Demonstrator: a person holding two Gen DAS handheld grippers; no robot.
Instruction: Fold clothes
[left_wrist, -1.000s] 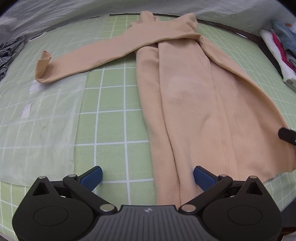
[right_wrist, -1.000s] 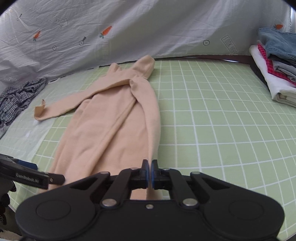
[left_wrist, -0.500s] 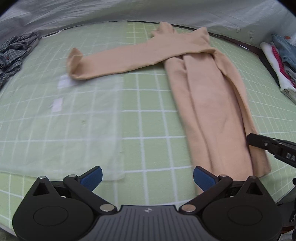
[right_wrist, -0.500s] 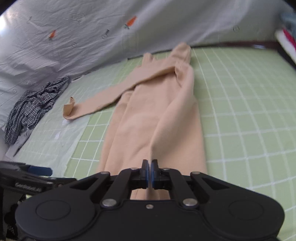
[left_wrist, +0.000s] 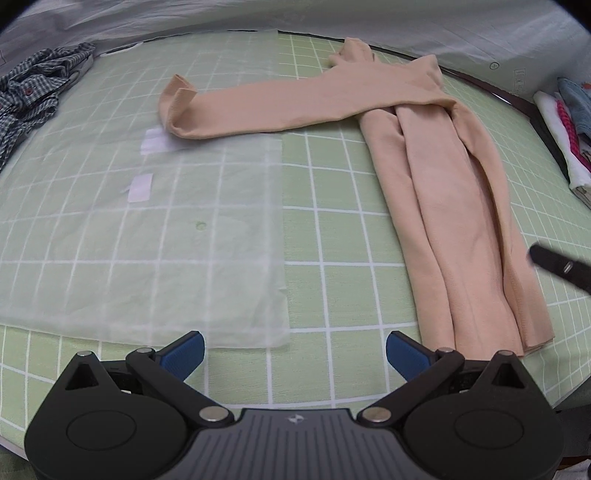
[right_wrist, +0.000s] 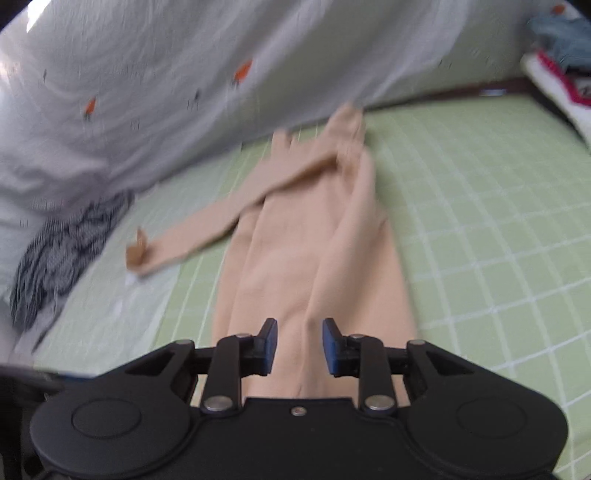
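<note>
Garment: peach long-sleeved top (left_wrist: 454, 206) lies flat on the green gridded mat (left_wrist: 325, 229), its body folded lengthwise into a narrow strip that runs from the far edge toward the near right.
Sleeve: one sleeve (left_wrist: 266, 107) crosses the top of the strip and stretches out to the left, its cuff turned up at the end; the other sleeve lies along the strip's right edge.
Hem: the lower end of the strip sits just beside the left gripper's right finger.
Left gripper: left gripper (left_wrist: 293, 356) hovers over bare mat with its jaws spread wide and nothing between them.
Right gripper: right gripper (right_wrist: 299, 347) is over the near end of the strip; its jaws are opening, the blue pads (right_wrist: 269, 345) stand apart, and fabric shows in the gap without being pinched.
Clear sheet: a translucent plastic sheet (left_wrist: 147, 251) covers the mat's left part, under the cuff.
Checked cloth: a crumpled dark checked shirt (left_wrist: 29, 92) lies at the far left.
Stack: folded clothes (left_wrist: 565, 125) are piled at the far right.
Backdrop: a grey printed cloth (right_wrist: 166, 74) rises behind the mat.
</note>
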